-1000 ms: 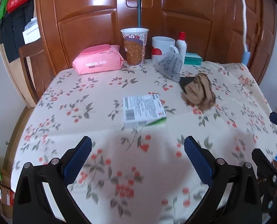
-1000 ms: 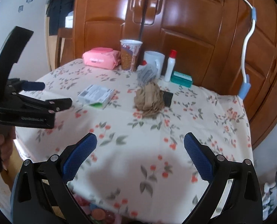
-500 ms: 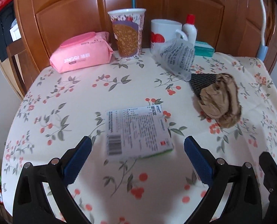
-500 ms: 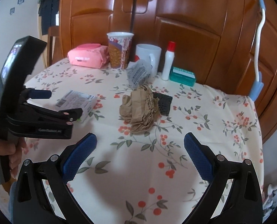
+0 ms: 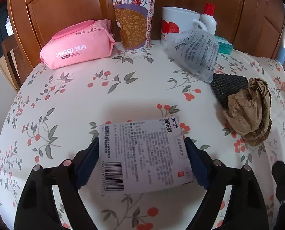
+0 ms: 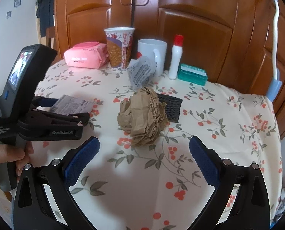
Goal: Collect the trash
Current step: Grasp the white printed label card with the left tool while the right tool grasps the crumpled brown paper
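A flat white printed box point(image 5: 144, 153) lies on the floral tablecloth point(image 5: 75, 99). My left gripper point(image 5: 142, 157) is open, its blue pads on either side of the box; whether they touch it I cannot tell. The box also shows in the right wrist view point(image 6: 71, 103). A crumpled brown paper ball point(image 6: 144, 115) lies mid-table, partly on a black mesh pad point(image 6: 171, 103). A crumpled clear plastic bag point(image 6: 140, 72) sits behind it. My right gripper point(image 6: 144, 153) is open and empty, just in front of the paper ball.
At the back stand a pink wipes pack point(image 5: 77, 44), a paper cup point(image 5: 134, 19), a white mug point(image 5: 177, 23), a white bottle with a red cap point(image 6: 176, 57) and a teal box point(image 6: 192, 73). Wooden cabinet doors rise behind the table.
My left gripper moved forward and down until its pads flank the white box. My right gripper moved closer to the brown paper ball.
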`<state>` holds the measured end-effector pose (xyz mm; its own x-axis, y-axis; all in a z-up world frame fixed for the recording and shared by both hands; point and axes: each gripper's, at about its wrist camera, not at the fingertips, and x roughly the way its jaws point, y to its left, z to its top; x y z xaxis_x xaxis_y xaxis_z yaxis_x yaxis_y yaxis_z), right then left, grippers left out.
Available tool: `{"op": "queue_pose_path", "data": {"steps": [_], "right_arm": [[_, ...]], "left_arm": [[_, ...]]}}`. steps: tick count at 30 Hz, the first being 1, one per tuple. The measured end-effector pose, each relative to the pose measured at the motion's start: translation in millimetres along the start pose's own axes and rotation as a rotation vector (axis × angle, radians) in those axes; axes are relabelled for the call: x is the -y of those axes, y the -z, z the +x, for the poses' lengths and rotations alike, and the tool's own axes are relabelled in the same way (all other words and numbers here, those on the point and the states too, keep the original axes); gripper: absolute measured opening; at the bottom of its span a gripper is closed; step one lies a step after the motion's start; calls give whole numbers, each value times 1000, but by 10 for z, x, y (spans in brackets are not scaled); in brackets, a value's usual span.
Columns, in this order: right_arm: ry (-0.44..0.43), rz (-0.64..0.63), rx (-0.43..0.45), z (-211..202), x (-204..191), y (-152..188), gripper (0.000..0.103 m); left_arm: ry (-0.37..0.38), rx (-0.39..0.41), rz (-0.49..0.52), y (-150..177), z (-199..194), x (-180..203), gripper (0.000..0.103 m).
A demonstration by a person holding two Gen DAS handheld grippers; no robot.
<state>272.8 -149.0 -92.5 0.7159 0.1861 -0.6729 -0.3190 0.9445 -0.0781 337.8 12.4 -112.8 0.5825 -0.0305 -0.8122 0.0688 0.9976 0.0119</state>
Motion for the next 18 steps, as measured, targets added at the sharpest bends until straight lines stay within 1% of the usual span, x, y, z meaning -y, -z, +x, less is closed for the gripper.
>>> {"op": "queue_pose_path", "data": {"steps": [4, 8, 10, 11, 12, 14, 16, 18], "right_arm": [[-4, 8, 1, 94, -12, -100, 97], [20, 7, -16, 258, -37, -228, 97], [36, 4, -28, 353, -57, -276, 95], [42, 5, -34, 399, -62, -295, 93], [39, 6, -44, 447, -64, -307, 88], [42, 8, -59, 518, -69, -317, 84], [47, 5, -71, 582, -76, -322, 75], [50, 4, -72, 600, -83, -318, 74]], "left_arm": [[1, 6, 1, -7, -13, -64, 82], [0, 8, -8, -8, -30, -114, 82], [0, 9, -7, -3, -30, -112, 82], [-1, 10, -7, 1, -32, -107, 82], [-2, 11, -7, 4, -32, -106, 82], [-1, 12, -8, 9, -31, -110, 82], [3, 12, -12, 15, -31, -117, 82], [2, 13, -11, 18, -28, -122, 82]]}}
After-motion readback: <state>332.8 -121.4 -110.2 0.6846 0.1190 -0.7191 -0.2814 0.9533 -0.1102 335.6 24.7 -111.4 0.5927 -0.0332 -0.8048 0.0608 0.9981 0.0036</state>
